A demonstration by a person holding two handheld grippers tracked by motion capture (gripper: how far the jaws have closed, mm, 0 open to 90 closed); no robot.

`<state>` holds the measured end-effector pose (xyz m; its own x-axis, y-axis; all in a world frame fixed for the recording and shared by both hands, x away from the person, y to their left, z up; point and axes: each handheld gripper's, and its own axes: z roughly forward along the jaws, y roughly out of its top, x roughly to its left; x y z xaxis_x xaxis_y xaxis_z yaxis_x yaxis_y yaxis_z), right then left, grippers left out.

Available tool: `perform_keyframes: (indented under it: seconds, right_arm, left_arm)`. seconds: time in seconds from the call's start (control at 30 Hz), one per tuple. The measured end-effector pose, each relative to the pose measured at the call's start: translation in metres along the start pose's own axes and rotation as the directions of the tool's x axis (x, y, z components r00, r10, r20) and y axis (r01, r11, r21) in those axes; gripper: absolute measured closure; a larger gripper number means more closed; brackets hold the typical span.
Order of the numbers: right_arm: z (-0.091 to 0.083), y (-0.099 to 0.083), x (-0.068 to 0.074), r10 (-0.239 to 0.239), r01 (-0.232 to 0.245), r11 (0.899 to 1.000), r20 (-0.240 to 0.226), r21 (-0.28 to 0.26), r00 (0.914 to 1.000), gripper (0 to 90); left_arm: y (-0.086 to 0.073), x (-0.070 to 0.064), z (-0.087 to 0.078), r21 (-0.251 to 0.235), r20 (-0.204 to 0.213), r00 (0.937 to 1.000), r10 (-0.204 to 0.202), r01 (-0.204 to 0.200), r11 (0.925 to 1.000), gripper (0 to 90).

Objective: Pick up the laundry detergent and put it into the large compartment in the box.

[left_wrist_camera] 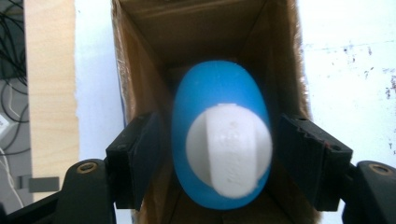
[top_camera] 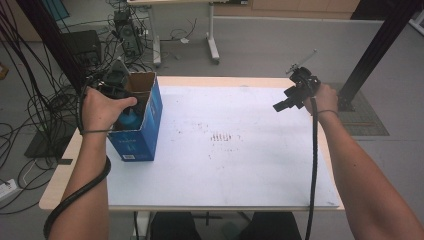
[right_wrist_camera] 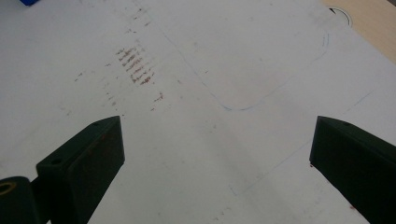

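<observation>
Standing at the table's left end, the blue carton (top_camera: 141,131) had its top open, and the left gripper (top_camera: 119,85) was lowered over that opening from above, the person's left hand (top_camera: 102,110) wrapped around it. Inside the carton stood a blue bottle (left_wrist_camera: 219,93) with a white cap (left_wrist_camera: 229,149), upright and seen end-on in the left gripper view. The left gripper (left_wrist_camera: 219,158) had its jaws spread, one on each side of the bottle's shoulders — the left-hand one close against the carton's brown inner wall, the other just inside the opposite wall. A thin gap seemed to show between each pad and the blue plastic, though the blur made contact hard to rule out. The bottle's cap sat between the jaws and nearer the camera than their tips.

Across the white sheet (top_camera: 225,150), marked with small reddish-brown smudges (top_camera: 221,136) near its middle, nothing else lay.

At the far right the right gripper (top_camera: 286,103) was held above the table's right edge — well apart from the carton. Its jaws stood wide apart in the right gripper view (right_wrist_camera: 215,154), with only the stained sheet below them.
</observation>
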<state>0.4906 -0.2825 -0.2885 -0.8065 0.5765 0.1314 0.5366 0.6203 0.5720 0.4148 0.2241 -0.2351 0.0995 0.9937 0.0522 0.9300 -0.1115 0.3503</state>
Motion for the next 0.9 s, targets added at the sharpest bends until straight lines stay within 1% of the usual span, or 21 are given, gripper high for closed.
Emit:
perform_keyframes:
  seconds: [0.13,0.27,0.37,0.43,0.53,0.6,0.77,0.9]
  right_arm:
    - [0.0,0.001,0.001,-0.001,0.001,1.0,0.0,-0.001,1.0,2.9]
    - [-0.001,0.001,0.002,-0.001,0.001,1.0,0.001,-0.004,1.0,2.9]
    - [-0.001,0.0,0.001,-0.002,0.002,1.0,0.0,-0.007,1.0,2.9]
    - [-0.001,0.0,0.001,0.003,-0.003,1.0,0.0,-0.002,1.0,2.9]
    - [-0.002,0.0,0.001,0.002,-0.002,1.0,0.003,-0.005,1.0,2.9]
    - [-0.002,0.0,0.001,0.0,0.0,1.0,0.003,-0.006,1.0,2.9]
    - [-0.001,0.0,0.001,-0.004,0.004,1.0,0.002,-0.008,1.0,2.9]
    - [-0.001,0.0,0.001,0.0,0.0,1.0,0.0,-0.008,1.0,2.9]
  left_arm:
    - [0.001,-0.003,-0.011,-0.014,-0.016,0.9998,0.011,-0.012,0.9998,28.6]
    - [0.001,-0.004,-0.019,-0.018,-0.012,0.9999,0.012,-0.012,0.9998,26.3]
    - [0.001,-0.008,-0.028,-0.032,-0.011,0.9997,0.021,-0.021,0.9993,25.0]
    - [0.001,-0.01,-0.033,-0.033,-0.012,0.9996,0.026,-0.026,0.9991,23.7]
    - [0.002,-0.015,-0.04,-0.04,-0.015,0.9994,0.032,-0.033,0.9986,21.0]
    - [0.002,-0.018,-0.044,-0.052,-0.006,0.9994,0.035,-0.036,0.998,19.4]
    - [0.004,-0.027,-0.057,-0.071,0.001,0.9984,0.057,-0.057,0.9958,14.4]
    - [0.004,-0.037,-0.068,-0.08,0.0,0.9964,0.084,-0.084,0.9932,10.3]
